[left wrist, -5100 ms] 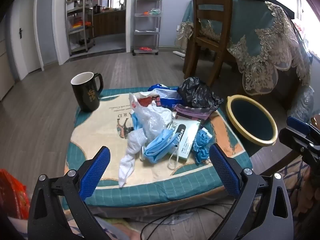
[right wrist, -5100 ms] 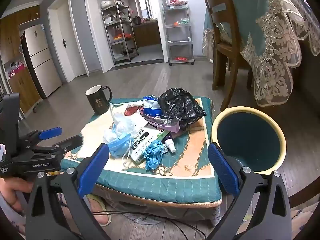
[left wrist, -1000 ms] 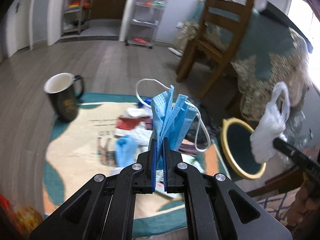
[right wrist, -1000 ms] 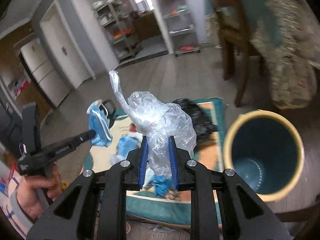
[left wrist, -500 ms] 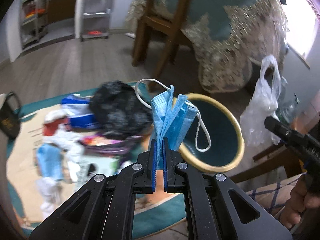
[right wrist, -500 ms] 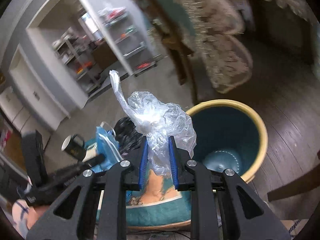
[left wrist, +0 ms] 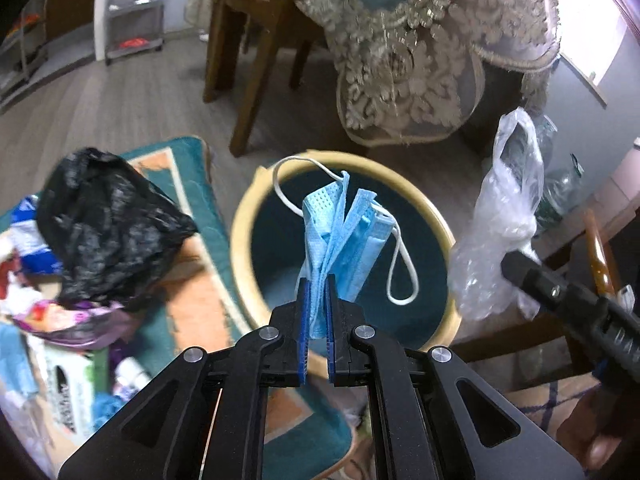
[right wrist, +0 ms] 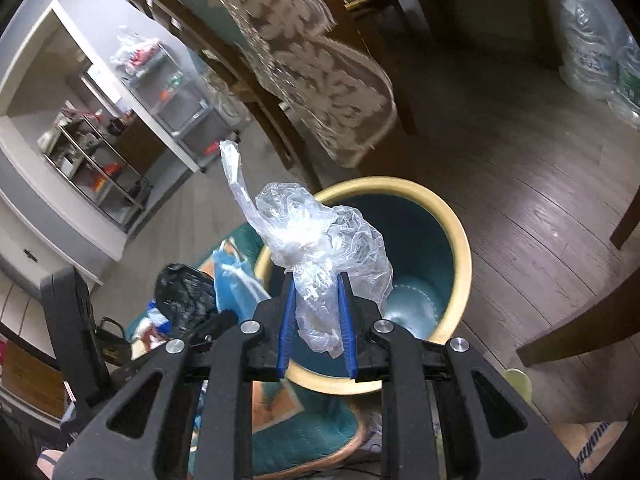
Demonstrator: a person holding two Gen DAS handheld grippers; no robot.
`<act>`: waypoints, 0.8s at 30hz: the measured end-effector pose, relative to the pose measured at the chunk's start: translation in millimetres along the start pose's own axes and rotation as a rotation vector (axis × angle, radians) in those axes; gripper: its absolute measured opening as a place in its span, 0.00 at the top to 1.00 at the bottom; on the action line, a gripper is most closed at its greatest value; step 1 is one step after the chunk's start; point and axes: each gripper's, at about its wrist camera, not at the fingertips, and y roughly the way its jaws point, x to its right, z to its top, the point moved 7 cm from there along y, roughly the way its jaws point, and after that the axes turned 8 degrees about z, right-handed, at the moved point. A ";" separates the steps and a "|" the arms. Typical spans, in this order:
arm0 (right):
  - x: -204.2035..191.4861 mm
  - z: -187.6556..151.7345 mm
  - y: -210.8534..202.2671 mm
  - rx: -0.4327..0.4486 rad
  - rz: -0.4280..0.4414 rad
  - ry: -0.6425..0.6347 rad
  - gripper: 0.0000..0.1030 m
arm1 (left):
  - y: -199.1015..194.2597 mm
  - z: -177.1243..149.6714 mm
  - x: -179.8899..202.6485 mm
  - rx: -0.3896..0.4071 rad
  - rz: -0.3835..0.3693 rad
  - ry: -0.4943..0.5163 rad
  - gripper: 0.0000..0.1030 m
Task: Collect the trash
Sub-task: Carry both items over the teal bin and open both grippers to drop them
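Your left gripper (left wrist: 316,300) is pinching a bunch of blue face masks (left wrist: 340,236); they stand up crumpled and pleated from between the blue pads, with white ear loops curling out to either side, and they sit right in front of the mouth of the bin (left wrist: 248,216). Your right gripper (right wrist: 314,308) is pinching a clear plastic bag (right wrist: 324,240), wrinkled and shiny, with one twisted handle sticking up to the left; it is also held over the bin, a round one with a cream rim and dark teal inside. Beside the bin, on the teal cushion (left wrist: 192,160), lie a crumpled black bag (left wrist: 104,224) and a heap of wrappers and packets, blurred.
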 end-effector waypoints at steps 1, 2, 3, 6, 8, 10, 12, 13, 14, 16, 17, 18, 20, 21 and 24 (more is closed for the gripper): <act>2.9 -1.6 2.4 -0.010 -0.009 0.005 0.81 | 2.9 -1.0 0.0 -0.006 0.001 -0.004 0.92; 6.0 -2.9 6.1 -0.022 -0.016 0.010 0.80 | 6.9 -2.1 0.5 -0.015 -0.002 -0.008 0.85; 8.8 -4.5 10.1 -0.036 -0.024 0.015 0.80 | 11.6 -3.7 0.6 -0.029 -0.011 -0.015 0.77; 14.8 -11.6 16.2 -0.068 -0.045 0.027 0.71 | 16.8 -6.8 -0.2 -0.044 -0.011 -0.025 0.56; 14.2 -13.8 18.3 -0.075 -0.041 0.026 0.60 | 14.2 -5.8 -2.4 -0.037 -0.011 -0.034 0.52; 12.3 -14.1 20.4 -0.076 -0.040 0.016 0.51 | 7.1 -6.1 -7.4 -0.029 -0.014 -0.043 0.47; 11.1 -14.1 18.7 -0.071 -0.032 0.015 0.48 | -0.9 -3.5 -13.2 -0.012 -0.007 -0.059 0.40; 10.5 -13.5 17.3 -0.065 -0.029 0.014 0.47 | -4.4 -2.5 -15.6 -0.005 -0.008 -0.068 0.38; 10.0 -13.0 16.0 -0.059 -0.027 0.014 0.44 | -8.4 -1.7 -17.8 0.002 -0.009 -0.077 0.35; 8.8 -11.7 13.0 -0.048 -0.023 0.012 0.42 | -19.0 -0.7 -23.0 0.019 -0.011 -0.093 0.31; 7.8 -11.5 12.1 -0.045 -0.022 0.008 0.41 | -23.4 0.3 -24.4 0.027 -0.011 -0.094 0.27; 6.6 -11.1 11.5 -0.042 -0.021 0.004 0.40 | -29.7 2.0 -26.1 0.041 -0.008 -0.093 0.25; 2.1 -11.5 10.7 -0.037 -0.017 -0.012 0.36 | -39.7 3.8 -29.6 0.063 0.002 -0.086 0.23; 0.1 -11.6 10.4 -0.035 -0.016 -0.019 0.36 | -46.0 4.9 -32.3 0.077 0.012 -0.079 0.22; -8.9 -12.8 10.1 -0.030 -0.008 -0.053 0.33 | -61.8 4.8 -46.3 0.110 0.044 -0.073 0.17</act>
